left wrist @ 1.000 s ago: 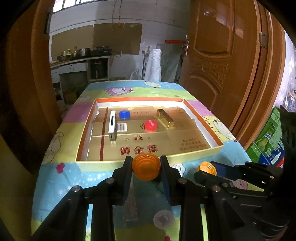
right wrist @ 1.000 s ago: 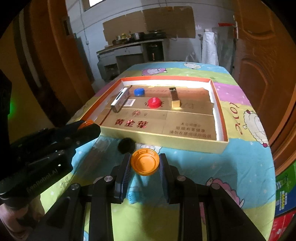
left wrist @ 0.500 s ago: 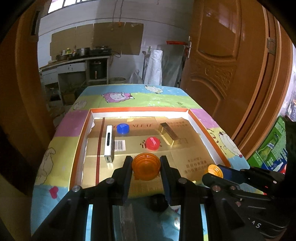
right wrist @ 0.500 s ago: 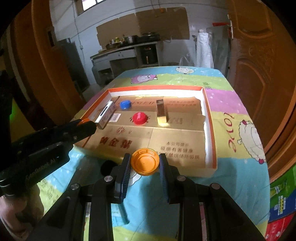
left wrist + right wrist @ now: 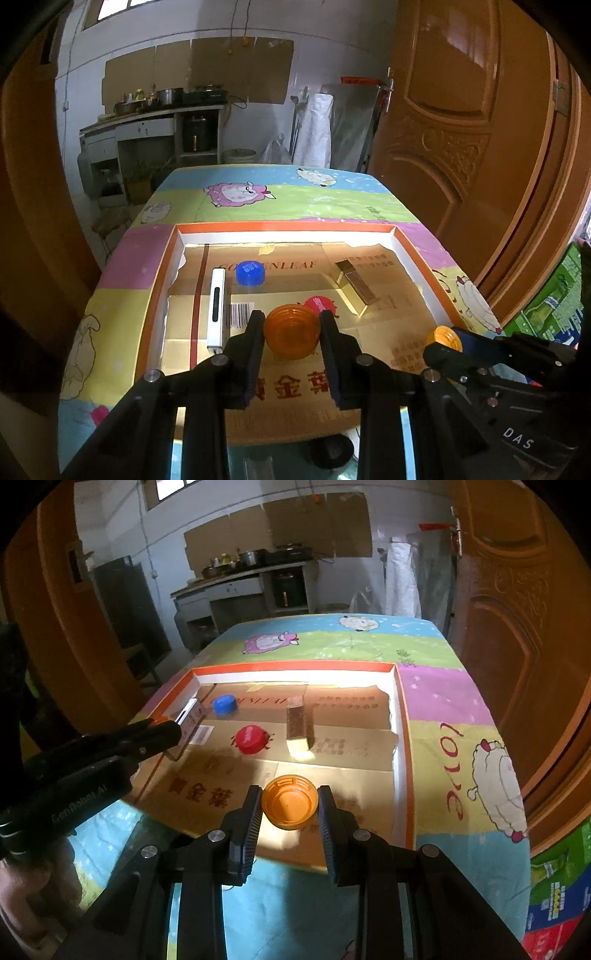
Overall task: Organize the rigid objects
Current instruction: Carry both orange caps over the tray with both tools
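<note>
My left gripper (image 5: 291, 334) is shut on an orange bottle cap (image 5: 292, 331), its closed top facing the camera, held above the near part of a shallow cardboard box (image 5: 159, 280). My right gripper (image 5: 290, 806) is shut on a second orange cap (image 5: 290, 806), hollow side facing the camera, over the box's near edge. That cap also shows at the right gripper's tip (image 5: 443, 338) in the left wrist view. Inside the box lie a blue cap (image 5: 250, 272), a red cap (image 5: 251, 740), a gold rectangular block (image 5: 352, 287) and a white stick-shaped device (image 5: 217, 302).
The box sits on a table with a cartoon sheep cloth (image 5: 476, 771). A small black round object (image 5: 330, 448) lies on the table in front of the box. A wooden door (image 5: 461, 122) stands close on the right. A kitchen counter (image 5: 147, 118) is far behind.
Both grippers have carried their orange caps forward, from in front of the box to above its near part. The box and its contents now appear closer.
</note>
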`<control>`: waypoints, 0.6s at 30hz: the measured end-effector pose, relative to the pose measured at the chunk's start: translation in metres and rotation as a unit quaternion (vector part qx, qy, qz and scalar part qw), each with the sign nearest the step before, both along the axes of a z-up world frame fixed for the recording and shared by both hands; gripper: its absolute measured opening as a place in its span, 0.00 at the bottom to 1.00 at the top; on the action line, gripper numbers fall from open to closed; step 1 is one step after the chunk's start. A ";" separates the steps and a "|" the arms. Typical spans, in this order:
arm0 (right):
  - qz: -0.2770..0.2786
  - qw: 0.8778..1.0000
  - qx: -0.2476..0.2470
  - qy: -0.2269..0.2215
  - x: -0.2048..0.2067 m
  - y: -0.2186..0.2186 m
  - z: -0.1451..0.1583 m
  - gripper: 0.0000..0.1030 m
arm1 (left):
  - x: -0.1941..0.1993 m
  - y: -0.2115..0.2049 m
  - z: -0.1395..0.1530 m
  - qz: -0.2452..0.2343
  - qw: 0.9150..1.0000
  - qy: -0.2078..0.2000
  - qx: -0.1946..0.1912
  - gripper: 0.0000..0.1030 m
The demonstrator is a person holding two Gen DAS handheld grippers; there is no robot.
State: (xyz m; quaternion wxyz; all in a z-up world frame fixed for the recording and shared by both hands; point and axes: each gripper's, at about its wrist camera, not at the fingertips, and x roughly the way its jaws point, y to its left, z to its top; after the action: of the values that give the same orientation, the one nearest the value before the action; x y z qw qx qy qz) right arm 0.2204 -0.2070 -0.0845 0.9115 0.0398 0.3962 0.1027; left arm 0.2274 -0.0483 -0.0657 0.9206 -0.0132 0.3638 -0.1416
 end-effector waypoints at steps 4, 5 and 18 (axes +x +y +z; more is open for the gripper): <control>-0.006 1.000 0.001 0.000 0.008 -0.006 -0.001 0.30 | 0.009 0.000 -0.001 0.000 1.000 0.003 0.000 0.29; -0.007 1.000 0.001 0.000 0.010 -0.007 -0.002 0.30 | 0.011 -0.001 -0.002 0.001 1.000 0.003 0.000 0.29; -0.016 1.000 -0.001 0.007 0.041 -0.012 -0.012 0.30 | 0.037 -0.001 -0.019 0.009 0.999 0.031 0.000 0.29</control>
State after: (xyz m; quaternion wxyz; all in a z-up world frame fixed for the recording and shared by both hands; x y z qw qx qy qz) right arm 0.2619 -0.2191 -0.0962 0.9105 0.0456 0.4017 0.0871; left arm 0.2642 -0.0497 -0.0851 0.9100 -0.0209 0.3921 -0.1330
